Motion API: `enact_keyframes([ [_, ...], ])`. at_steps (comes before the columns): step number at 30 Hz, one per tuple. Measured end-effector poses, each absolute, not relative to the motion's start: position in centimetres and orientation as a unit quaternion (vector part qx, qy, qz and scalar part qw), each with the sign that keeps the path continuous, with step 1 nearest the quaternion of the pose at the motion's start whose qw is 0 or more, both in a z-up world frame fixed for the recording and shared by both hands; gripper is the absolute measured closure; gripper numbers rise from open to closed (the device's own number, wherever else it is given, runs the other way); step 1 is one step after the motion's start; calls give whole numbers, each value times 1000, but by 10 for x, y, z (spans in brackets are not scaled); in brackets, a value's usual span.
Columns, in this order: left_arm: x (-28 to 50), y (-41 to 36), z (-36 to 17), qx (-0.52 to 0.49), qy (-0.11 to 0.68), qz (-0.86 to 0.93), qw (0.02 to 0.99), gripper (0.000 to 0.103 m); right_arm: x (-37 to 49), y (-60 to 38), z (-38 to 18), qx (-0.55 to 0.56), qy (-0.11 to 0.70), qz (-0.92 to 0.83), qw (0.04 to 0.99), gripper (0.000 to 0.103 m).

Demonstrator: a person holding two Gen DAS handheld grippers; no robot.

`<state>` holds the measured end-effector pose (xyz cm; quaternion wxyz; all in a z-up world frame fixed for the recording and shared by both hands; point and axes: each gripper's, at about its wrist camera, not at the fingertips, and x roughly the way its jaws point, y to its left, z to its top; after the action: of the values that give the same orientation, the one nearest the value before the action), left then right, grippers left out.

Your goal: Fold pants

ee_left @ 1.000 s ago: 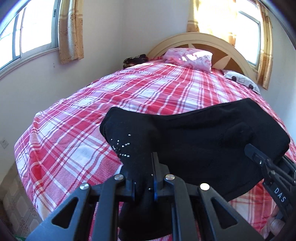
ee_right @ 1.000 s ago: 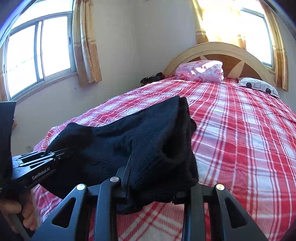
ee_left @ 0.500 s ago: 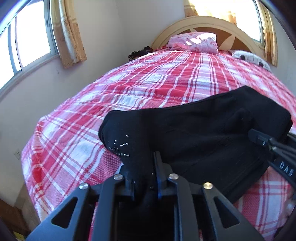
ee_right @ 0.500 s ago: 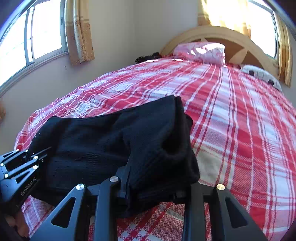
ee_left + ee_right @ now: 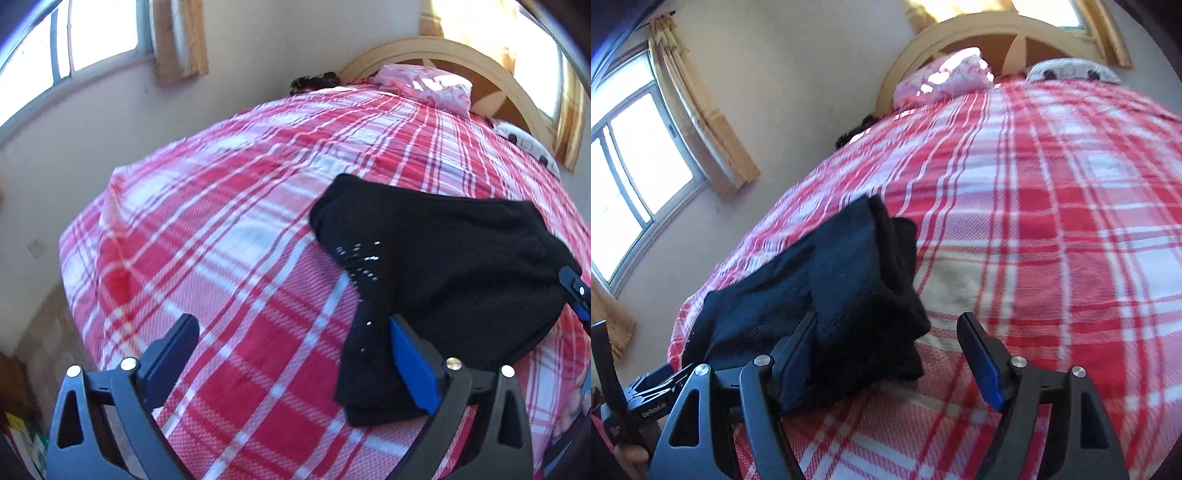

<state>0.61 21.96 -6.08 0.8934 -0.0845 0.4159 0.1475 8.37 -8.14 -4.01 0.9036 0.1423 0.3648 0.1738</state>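
The black pants (image 5: 454,266) lie folded in a thick bundle on the bed (image 5: 229,236), on its red-and-white checked cover, well short of the pillows at the headboard. In the left wrist view the bundle fills the 3 to 5 o'clock part, a sprinkle of small shiny studs near its left corner. The left tongs (image 5: 291,358) have just been opening and now stand wide apart; only bare cover lies between them, and the right-hand blue pad (image 5: 415,369) sits just beside the bundle's near edge, perhaps brushing it. In the right wrist view the pants (image 5: 846,280) lie at 8 to 10 o'clock. The right tongs (image 5: 890,358) have also just been opening: their left finger is against the cloth's near end, part of the fold lies in the gap, and the right finger stands clear of it over the cover. The pink pillow (image 5: 945,75) is at 12 o'clock.
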Motion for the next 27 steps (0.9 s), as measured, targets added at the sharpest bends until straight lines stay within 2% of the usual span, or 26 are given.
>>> enact_keyframes([
  [6,2,222,-50,-129,425,126,887,0,50,-70,-6,69,280,131,949,27],
  [9,1,220,-36,-148,392,118,900,0,39,-65,11,51,237,144,959,28],
  [11,-1,215,-24,-155,363,105,913,2,37,-51,19,19,224,167,960,61],
  [12,0,212,-18,-154,348,102,919,3,38,-46,20,5,231,178,956,96],
  [13,1,208,-12,-151,334,103,925,5,42,-40,18,1,248,195,949,101],
  [17,18,186,-1,-126,311,84,938,14,47,-26,4,-9,282,218,934,101],
  [20,30,175,-13,-111,314,75,940,16,65,-26,-27,-13,350,195,916,101],
  [24,39,179,-51,-117,382,97,912,16,78,-44,-39,40,375,204,903,102],
  [27,28,203,-79,-184,413,100,886,13,78,-48,-43,54,374,212,901,102],
])
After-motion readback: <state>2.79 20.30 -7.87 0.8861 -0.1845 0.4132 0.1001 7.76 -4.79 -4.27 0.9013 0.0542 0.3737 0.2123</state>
